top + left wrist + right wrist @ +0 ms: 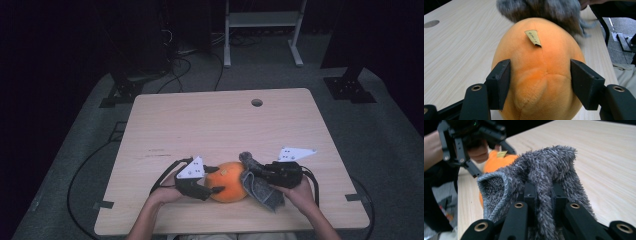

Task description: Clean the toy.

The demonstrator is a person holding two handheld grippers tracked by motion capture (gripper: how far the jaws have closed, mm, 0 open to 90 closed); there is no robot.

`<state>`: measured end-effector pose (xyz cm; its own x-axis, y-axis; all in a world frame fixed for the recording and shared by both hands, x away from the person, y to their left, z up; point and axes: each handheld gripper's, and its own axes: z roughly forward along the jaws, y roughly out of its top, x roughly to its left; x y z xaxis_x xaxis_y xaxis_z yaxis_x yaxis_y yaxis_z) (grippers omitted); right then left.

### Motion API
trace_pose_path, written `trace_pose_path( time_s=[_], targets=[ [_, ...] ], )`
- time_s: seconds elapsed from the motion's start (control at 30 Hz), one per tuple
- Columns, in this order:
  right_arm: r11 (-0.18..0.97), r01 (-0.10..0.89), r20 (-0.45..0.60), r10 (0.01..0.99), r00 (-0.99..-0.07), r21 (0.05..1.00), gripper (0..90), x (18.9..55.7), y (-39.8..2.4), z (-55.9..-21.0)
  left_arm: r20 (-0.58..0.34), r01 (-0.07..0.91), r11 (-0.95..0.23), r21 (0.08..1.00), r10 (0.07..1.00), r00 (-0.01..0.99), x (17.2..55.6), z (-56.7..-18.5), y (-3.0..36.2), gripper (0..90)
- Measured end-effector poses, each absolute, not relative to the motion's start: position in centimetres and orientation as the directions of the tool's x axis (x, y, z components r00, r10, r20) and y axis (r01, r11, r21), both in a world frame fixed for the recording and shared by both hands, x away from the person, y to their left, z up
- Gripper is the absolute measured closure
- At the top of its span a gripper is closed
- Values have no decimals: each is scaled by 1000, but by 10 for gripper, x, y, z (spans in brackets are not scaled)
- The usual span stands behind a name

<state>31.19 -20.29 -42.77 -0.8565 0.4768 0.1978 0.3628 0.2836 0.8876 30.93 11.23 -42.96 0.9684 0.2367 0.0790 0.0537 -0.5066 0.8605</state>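
An orange plush ball (231, 185) with a small paper tag lies near the table's front edge. My left gripper (216, 180) comes at it from the left. In the left gripper view its two jaws press on either side of the orange plush (539, 50), so the left gripper (540, 72) is shut on it. A grey fuzzy cloth (262, 192) rests against the ball's right side. My right gripper (257, 172) holds it. In the right gripper view the right gripper (543, 188) is shut on a fold of the grey cloth (544, 165), with the orange plush (499, 161) behind it.
The wooden table (210, 120) has a round cable hole (257, 102) near its far edge. Beyond it on the carpet are a white frame stand (262, 20), black stand feet (350, 87) and loose cables (185, 60).
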Motion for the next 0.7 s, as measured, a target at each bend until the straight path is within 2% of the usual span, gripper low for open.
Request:
trace_pose_path(
  time_s=[0.13, 0.2, 0.3, 0.4, 0.43, 0.53, 0.7],
  targets=[
    [317, 404, 211, 500, -840, 858, 783, 320, -203, -442, 76, 58, -503, 862, 243, 967, 309, -430, 109, 358],
    [341, 404, 178, 535, -826, 849, 782, 319, -209, -440, 80, 55, -504, 862, 242, 967, 308, -430, 109, 358],
    [290, 369, 189, 499, -845, 883, 782, 312, -210, -430, 77, 54, -496, 866, 240, 968, 309, -431, 109, 358],
    [314, 328, 156, 466, -871, 891, 782, 308, -199, -425, 81, 49, -498, 866, 235, 969, 307, -432, 106, 360],
    [340, 329, 146, 466, -873, 881, 783, 309, -196, -429, 84, 46, -499, 865, 236, 968, 307, -432, 105, 359],
    [318, 355, 178, 473, -863, 879, 783, 312, -198, -436, 77, 51, -490, 870, 238, 968, 307, -433, 105, 359],
    [365, 372, 146, 518, -843, 853, 783, 313, -206, -437, 81, 47, -490, 870, 236, 968, 307, -432, 105, 359]
  ],
)
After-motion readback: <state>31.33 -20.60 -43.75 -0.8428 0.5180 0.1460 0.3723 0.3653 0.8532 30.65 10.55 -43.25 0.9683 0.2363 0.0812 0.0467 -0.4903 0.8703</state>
